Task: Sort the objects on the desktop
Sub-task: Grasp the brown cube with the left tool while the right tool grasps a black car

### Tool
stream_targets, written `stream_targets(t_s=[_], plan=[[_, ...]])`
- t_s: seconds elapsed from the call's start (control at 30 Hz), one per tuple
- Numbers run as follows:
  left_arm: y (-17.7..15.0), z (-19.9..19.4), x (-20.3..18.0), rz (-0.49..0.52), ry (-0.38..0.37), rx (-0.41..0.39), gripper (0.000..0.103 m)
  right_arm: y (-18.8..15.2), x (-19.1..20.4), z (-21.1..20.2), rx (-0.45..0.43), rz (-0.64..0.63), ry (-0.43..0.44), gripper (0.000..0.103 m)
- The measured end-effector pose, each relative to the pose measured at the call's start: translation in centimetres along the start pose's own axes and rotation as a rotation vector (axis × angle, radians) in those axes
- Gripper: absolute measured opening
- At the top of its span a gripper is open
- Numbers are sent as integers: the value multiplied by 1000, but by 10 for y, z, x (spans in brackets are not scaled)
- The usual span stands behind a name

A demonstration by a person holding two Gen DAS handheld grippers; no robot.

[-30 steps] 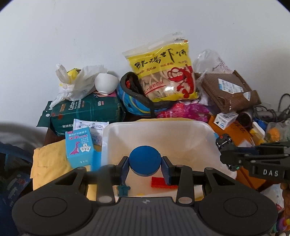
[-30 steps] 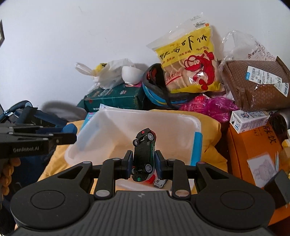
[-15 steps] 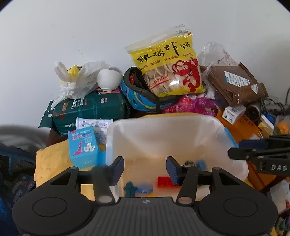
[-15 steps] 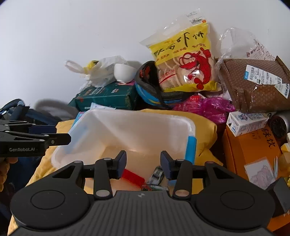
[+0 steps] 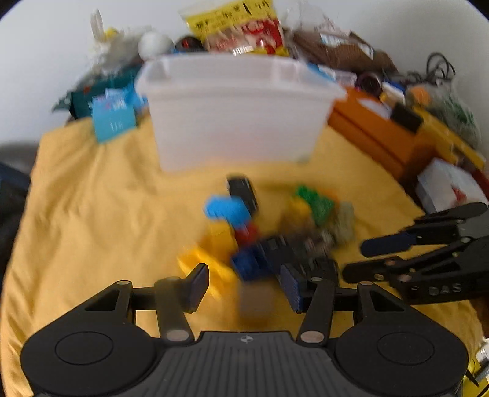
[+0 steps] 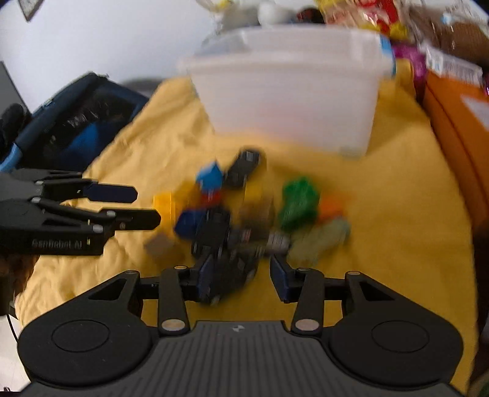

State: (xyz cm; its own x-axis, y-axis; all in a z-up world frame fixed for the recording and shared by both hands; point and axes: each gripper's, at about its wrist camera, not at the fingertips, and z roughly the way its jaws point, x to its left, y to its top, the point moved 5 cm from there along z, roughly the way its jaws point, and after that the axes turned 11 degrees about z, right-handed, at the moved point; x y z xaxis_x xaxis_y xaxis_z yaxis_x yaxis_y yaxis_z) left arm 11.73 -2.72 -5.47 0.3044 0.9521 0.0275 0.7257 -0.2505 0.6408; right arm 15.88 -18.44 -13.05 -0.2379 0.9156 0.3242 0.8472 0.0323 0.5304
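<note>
Most lettering is smeared by motion blur. Two marks can be read, both moulded on gripper bodies. In the left wrist view, the right gripper [image 5: 356, 258], which reaches in to the right of the white plastic bin [image 5: 238, 110], bears "DAS" on its black side, faint but legible. In the right wrist view, the left gripper [image 6: 148, 206], to the left of that white plastic bin [image 6: 287, 88], bears "GenRobot.AI" on its black side. The yellow snack bag [image 5: 235, 26] behind the bin carries dark characters, too blurred to read.
</note>
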Motion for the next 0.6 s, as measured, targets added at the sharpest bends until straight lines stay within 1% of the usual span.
stream_targets(t_s=[0.13, 0.23, 0.27, 0.3, 0.33, 0.43, 0.53, 0.6], plan=[[-13, 14, -15, 25, -6, 30, 56, -9, 2, 10, 9, 63, -15, 46], [-20, 24, -17, 28, -6, 37, 54, -9, 5, 13, 9, 65, -37, 47], [-21, 27, -16, 23, -16, 46, 51, -8, 4, 14, 9, 69, -42, 49], [-24, 29, -14, 17, -16, 52, 37, -12, 3, 13, 8, 73, -47, 49], [-27, 30, -11, 11, -4, 61, 32, -13, 3, 13, 6, 78, -56, 52], [-32, 25, -3, -19, 11, 54, 32, -16, 4, 16, 0, 105, -75, 53], [-37, 20, 2, -29, 25, 53, 32, -16, 8, 22, -9, 169, -78, 54], [-39, 17, 5, -41, 29, 53, 32, -16, 12, 29, -6, 192, -102, 54]])
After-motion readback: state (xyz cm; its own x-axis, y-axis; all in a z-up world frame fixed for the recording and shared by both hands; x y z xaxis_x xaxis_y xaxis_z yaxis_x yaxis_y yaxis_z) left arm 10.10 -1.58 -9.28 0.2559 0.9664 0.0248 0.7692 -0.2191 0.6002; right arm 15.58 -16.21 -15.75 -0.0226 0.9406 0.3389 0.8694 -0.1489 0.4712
